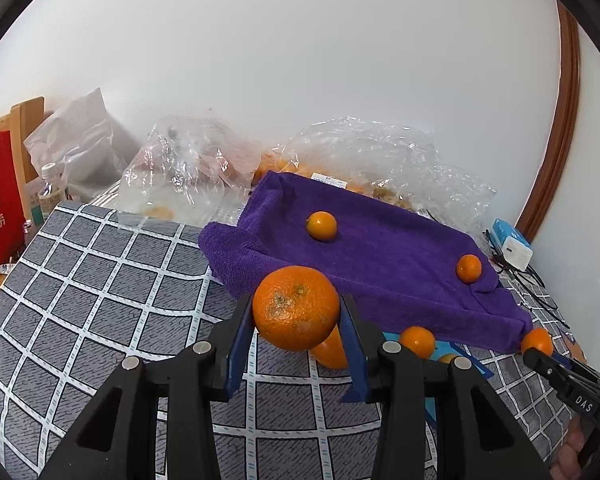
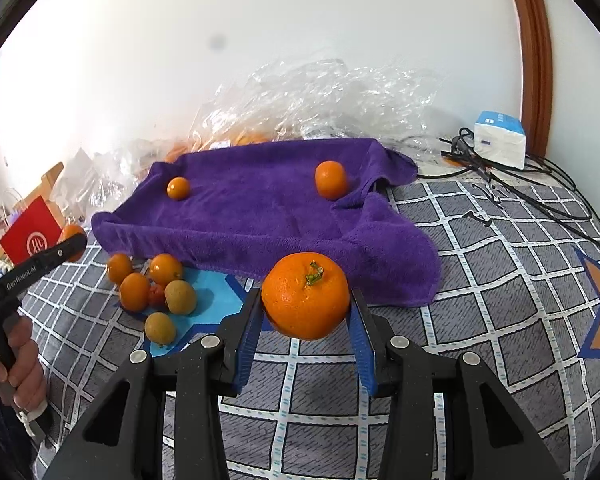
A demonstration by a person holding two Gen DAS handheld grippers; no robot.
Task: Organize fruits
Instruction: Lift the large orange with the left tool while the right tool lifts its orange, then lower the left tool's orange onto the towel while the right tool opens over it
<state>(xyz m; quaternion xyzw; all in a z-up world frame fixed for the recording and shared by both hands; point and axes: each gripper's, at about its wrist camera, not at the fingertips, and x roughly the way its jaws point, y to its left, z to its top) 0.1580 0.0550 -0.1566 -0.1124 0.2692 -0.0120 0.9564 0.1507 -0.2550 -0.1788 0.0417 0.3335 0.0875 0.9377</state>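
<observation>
Each of your tools has a round orange mandarin pinched between its blue pads, lifted clear of the grey checked bedcover (image 2: 480, 280). The left gripper (image 1: 297, 322) is closed partway on a scarred mandarin (image 1: 296, 307) with pale brown marks on its skin, and the right gripper (image 2: 305, 312) is closed partway on a green-stemmed mandarin (image 2: 306, 295); both fruits sit at the fingertips, pressed from either side. Just beyond them lies the purple fleece towel (image 2: 260, 208), draped over something box-shaped so that it forms a shallow tray, with two small orange fruits resting in it well apart: one (image 2: 178, 188) near its far left corner, one (image 2: 331, 179) near the far right. At the towel's near left edge, a loose cluster of small fruits (image 2: 156, 288), orange and yellowish-green, sits touching on a light blue star shape (image 2: 212, 296) printed on the cover. Behind the towel, crumpled clear plastic bags (image 2: 320, 100) are piled against the white wall. A white and blue box (image 2: 500, 140) with black cables is at the far right, and a red paper bag (image 2: 32, 236) stands at the far left. Your left hand (image 2: 22, 372) shows at the right camera's edge.
</observation>
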